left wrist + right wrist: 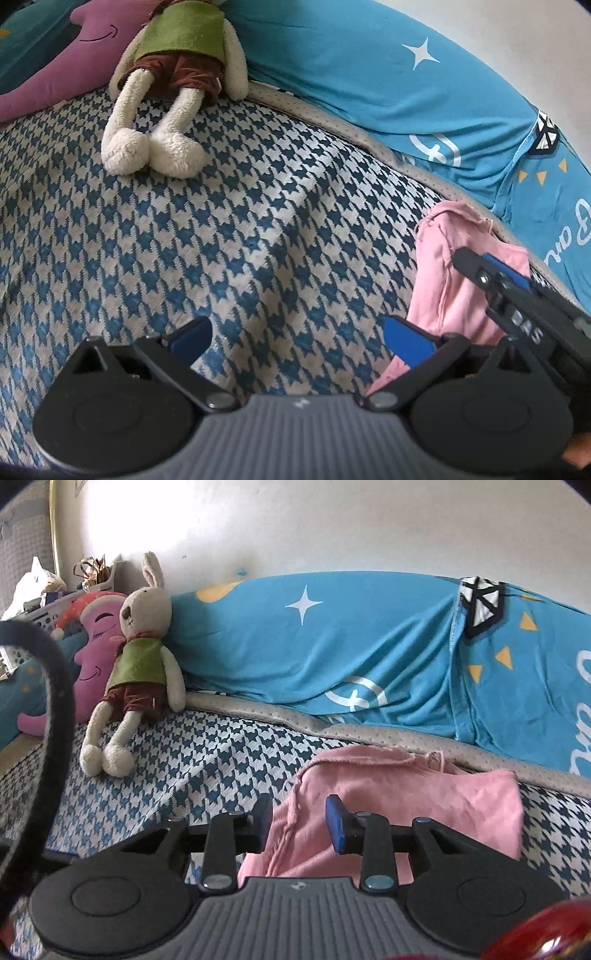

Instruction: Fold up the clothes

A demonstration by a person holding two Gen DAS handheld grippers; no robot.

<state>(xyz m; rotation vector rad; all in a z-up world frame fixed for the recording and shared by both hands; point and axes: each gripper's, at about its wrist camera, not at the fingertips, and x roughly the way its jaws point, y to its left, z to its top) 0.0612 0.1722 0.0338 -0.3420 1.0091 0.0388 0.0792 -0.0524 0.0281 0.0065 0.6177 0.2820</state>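
- Right wrist view: pink garment [406, 794] lies bunched on the houndstooth bed cover [177, 760], directly ahead of and beneath the right gripper [301, 823].
- Right gripper: jaws stand partly apart over the garment's near left edge; pink cloth shows in the gap, but the blue pads [338, 825] do not press on it. Nothing is grasped.
- Left wrist view: the same garment [454, 280] sits to the right of the left gripper [295, 339], just beside its right finger [406, 341].
- Left gripper: jaws spread wide, released, with only bed cover [221, 221] between them.
- Right gripper [480, 269], seen from the left wrist view, reaches in from the right edge, over the garment.
- Beyond the garment: grey mattress edge [280, 712], then a blue star-print quilt [332, 646] against the wall.
- Ahead and left of both grippers: stuffed rabbit [136, 664] in a green vest, seated against a purple moon cushion [92, 642].
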